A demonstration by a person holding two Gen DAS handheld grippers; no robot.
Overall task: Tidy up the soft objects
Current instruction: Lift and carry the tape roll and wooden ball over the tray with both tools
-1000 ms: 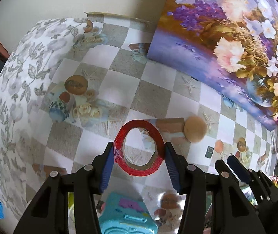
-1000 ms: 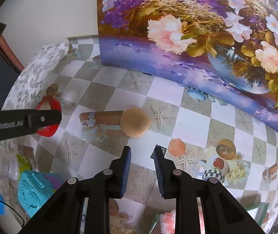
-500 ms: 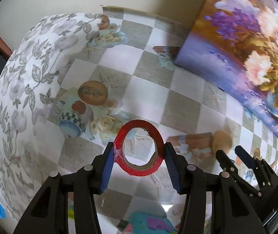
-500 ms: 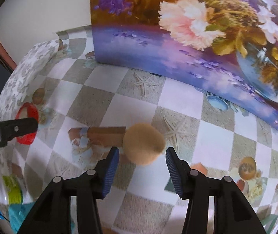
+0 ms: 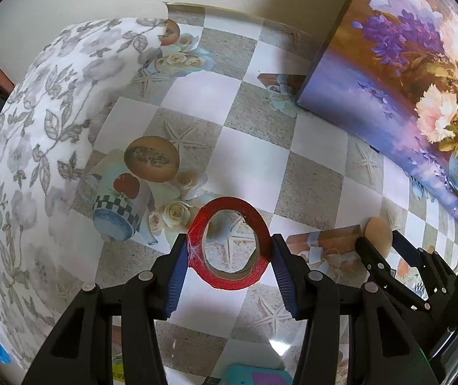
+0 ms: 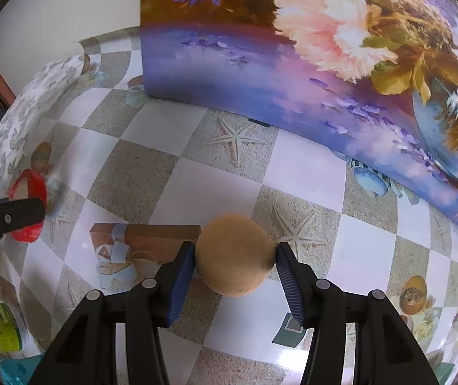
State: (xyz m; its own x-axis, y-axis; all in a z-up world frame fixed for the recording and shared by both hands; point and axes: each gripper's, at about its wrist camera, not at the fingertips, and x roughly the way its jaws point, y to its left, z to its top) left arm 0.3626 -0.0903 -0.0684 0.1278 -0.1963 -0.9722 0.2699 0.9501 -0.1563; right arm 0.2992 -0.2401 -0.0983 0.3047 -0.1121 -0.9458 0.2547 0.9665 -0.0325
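Note:
A red tape roll (image 5: 229, 280) stands upright between the blue pads of my left gripper (image 5: 229, 240), which is shut on it just above the checkered tablecloth (image 5: 251, 154). A tan soft ball (image 6: 233, 276) lies on the cloth. My right gripper (image 6: 235, 246) points down over it, open, with a pad close beside each flank of the ball; I cannot tell whether they touch it. The left wrist view shows the ball (image 5: 378, 229) at the right between the right gripper's fingers (image 5: 370, 256). In the right wrist view the tape roll (image 6: 28, 179) shows at the far left.
A large flower painting (image 6: 293, 80) leans against the wall behind the ball. A white leaf-print cloth (image 5: 36, 128) covers the table's left side. A teal toy (image 5: 254, 378) and a white jar with a green label (image 6: 1, 324) lie near the front.
Both grippers have come lower over the table. The right gripper's jaws have widened and now straddle the tan ball. The left gripper still holds the tape roll.

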